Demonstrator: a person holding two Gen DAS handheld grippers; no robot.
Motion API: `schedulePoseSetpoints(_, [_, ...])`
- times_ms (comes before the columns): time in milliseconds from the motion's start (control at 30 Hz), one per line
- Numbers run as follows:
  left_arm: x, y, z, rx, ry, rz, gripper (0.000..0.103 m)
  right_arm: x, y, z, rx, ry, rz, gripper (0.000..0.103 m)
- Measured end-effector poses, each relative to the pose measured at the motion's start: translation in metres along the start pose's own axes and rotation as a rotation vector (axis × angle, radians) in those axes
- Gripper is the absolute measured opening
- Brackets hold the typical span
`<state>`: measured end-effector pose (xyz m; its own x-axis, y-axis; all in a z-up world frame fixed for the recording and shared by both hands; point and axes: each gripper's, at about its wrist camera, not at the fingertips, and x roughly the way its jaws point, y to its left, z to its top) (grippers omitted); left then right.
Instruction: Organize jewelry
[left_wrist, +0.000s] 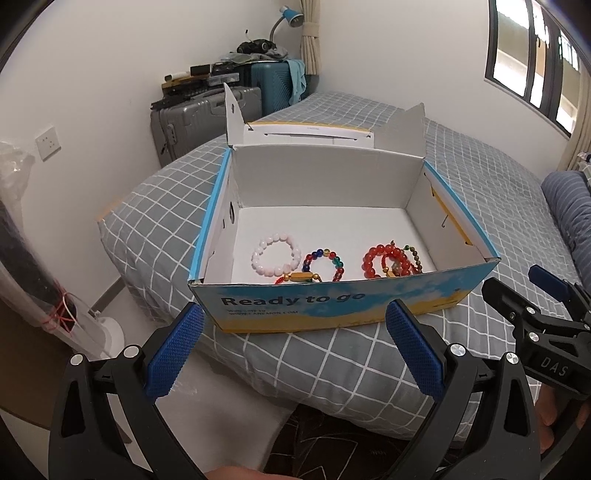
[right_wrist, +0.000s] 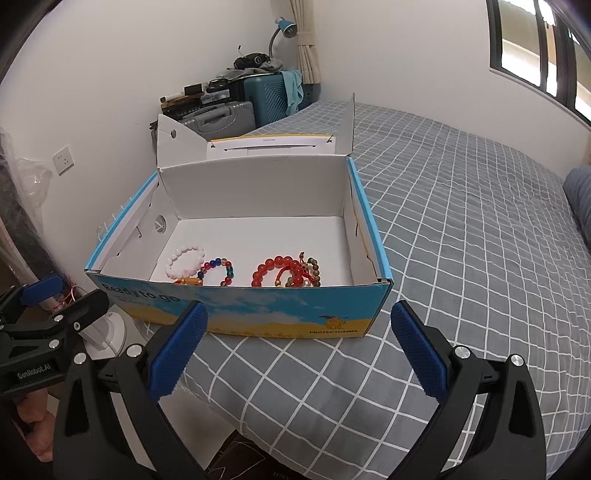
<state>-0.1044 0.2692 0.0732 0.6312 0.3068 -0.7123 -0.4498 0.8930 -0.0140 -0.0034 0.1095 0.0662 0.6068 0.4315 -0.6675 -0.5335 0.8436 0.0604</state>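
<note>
Open box (left_wrist: 332, 306) at the bed (right_wrist: 461, 229) corner, bracelets (left_wrist: 275, 256) bunched against its near wall. Camel logo (right_wrist: 334, 325) seen only from the right. Left tongs (left_wrist: 295, 347) and right tongs (right_wrist: 299, 349) both spread wide, empty, just short of the box. Far half of box floor bare.

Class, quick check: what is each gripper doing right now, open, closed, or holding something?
Left gripper: open, holding nothing, in front of the box.
Right gripper: open, holding nothing, also short of the box.
</note>
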Motion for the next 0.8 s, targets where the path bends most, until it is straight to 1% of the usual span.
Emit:
schedulePoseSetpoints(600, [0.0014,0.0002,0.0004,0.002,-0.001,0.0,0.097,0.0026,0.0001,0.0002,0.002,0.005,-0.002,0.096])
schedulePoseSetpoints(800, [0.0031,0.002,0.0012,-0.009,-0.006,0.015,0.097,0.004,-0.0009,0.0,0.003,0.006,-0.004,0.096])
